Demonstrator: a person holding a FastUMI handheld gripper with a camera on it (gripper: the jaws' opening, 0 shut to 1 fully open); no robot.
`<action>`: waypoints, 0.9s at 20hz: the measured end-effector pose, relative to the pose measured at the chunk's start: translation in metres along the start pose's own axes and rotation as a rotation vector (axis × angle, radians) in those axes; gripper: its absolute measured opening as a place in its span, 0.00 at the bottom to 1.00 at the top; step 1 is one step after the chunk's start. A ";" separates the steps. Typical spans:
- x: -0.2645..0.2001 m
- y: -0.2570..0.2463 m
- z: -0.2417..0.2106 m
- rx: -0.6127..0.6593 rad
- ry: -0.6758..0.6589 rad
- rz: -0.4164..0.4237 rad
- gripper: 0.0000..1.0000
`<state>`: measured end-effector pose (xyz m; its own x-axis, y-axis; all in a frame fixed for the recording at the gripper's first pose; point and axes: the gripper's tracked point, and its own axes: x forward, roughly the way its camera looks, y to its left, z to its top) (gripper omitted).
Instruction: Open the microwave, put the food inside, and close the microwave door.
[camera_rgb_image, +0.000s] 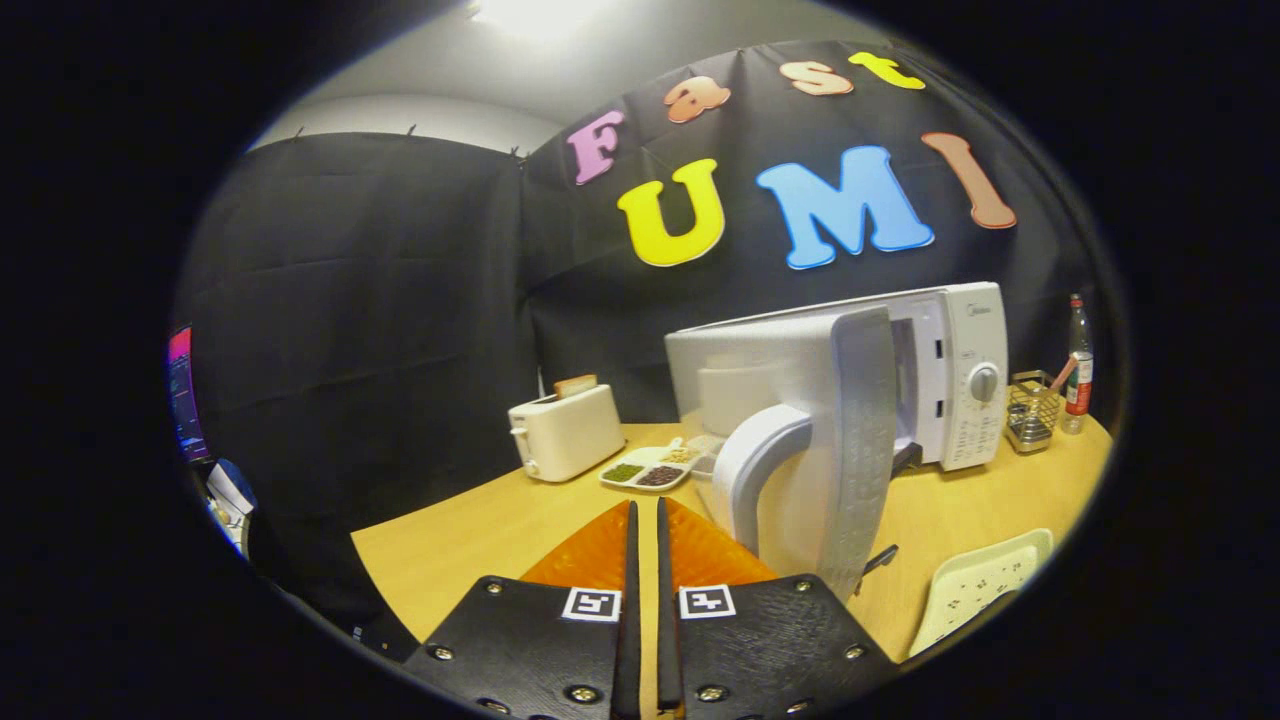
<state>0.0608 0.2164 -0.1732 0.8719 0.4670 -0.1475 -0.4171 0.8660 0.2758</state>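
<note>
The white microwave (975, 390) stands at the back right of the wooden table (480, 530). Its door (860, 440) is swung wide open toward me, with the curved handle (745, 470) just right of my fingers and slightly ahead. The door hides the inside of the oven. A white divided dish of food (650, 470) lies on the table beyond my fingertips, between the toaster and the door. My gripper (645, 508) is shut, fingers nearly touching, with nothing between them.
A white toaster (565, 430) with a slice of bread in it sits left of the dish. A wire basket (1030, 410) and a bottle (1078, 370) stand right of the microwave. A pale speckled plate (985, 585) lies near the table's front right edge.
</note>
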 end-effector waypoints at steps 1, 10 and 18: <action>0.000 -0.019 0.000 -0.005 -0.002 -0.037 0.07; 0.016 -0.114 0.003 0.019 0.026 -0.191 0.14; 0.047 -0.157 0.036 -0.133 0.052 -0.364 0.07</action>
<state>0.1760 0.0963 -0.1894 0.9562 0.1302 -0.2621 -0.1152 0.9907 0.0717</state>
